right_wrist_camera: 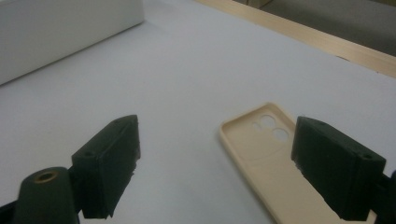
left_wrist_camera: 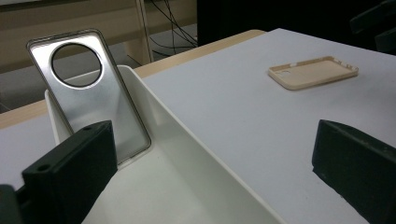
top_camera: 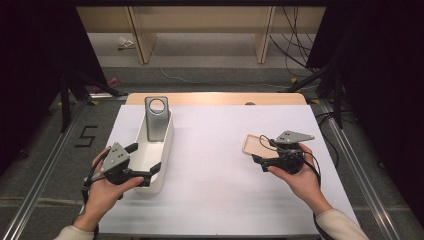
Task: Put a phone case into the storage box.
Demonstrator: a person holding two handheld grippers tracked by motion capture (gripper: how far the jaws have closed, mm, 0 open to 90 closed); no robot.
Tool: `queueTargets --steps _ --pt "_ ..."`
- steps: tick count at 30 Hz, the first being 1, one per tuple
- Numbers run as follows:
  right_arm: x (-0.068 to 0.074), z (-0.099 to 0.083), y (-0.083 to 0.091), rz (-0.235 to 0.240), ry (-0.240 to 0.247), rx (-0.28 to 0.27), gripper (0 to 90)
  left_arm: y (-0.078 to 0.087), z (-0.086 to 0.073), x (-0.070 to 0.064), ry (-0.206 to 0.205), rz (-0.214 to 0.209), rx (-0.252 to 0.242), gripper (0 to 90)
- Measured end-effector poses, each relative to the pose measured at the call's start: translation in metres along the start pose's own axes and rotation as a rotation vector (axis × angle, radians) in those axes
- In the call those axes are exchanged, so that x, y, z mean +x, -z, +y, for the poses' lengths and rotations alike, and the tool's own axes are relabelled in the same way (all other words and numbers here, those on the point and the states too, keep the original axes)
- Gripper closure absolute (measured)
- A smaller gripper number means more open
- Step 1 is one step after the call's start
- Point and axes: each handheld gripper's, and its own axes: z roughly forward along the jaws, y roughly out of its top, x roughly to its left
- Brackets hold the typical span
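So the beige phone case (right_wrist_camera: pixel 275 172) lies flat on the white tabletop (top_camera: pixel 220 165), right at the right gripper (right_wrist_camera: pixel 229 163), tucked under its right-hand finger (right_wrist_camera: pixel 336 168) with its long axis running away from the fingers. Those fingers are spread wide, gripping nothing. The left gripper (top_camera: pixel 142 162) is way farther off, also spread, straddling the wall of the white bin (top_camera: pixel 162 150) where a silver phone case (top_camera: pixel 156 120) leans.

My left gripper (top_camera: pixel 142 162) sits low at the near left, jaws wide apart and pointing right and a little away from me, my hand (top_camera: pixel 102 192) wrapped under it. My right gripper (top_camera: pixel 257 155) is out at the right, jaws also spread, aimed left, held from below by my right hand (top_camera: pixel 300 177).
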Motion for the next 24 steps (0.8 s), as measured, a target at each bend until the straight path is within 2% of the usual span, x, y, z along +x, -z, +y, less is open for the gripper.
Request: queueTargets --steps 3,9,15,22,24 --pt "-0.001 0.0 0.001 -0.001 -0.003 0.0 16.4 0.0 -0.003 -0.003 -0.012 0.002 0.01 0.0" --pt "-0.002 -0.001 0.004 -0.004 -0.006 -0.004 16.4 0.0 -0.003 -0.007 -0.012 -0.004 0.011 0.0" --pt "-0.005 0.0 0.004 -0.014 -0.013 -0.007 16.4 -0.001 -0.004 -0.005 -0.005 0.0 0.016 0.0" --pt "-0.02 0.003 -0.001 -0.053 -0.038 0.007 16.9 -0.003 -0.006 -0.007 -0.006 -0.004 0.022 0.0" --pt "-0.026 0.004 -0.001 -0.078 -0.04 0.026 24.1 -0.003 -0.006 -0.007 0.0 -0.004 0.02 0.0"
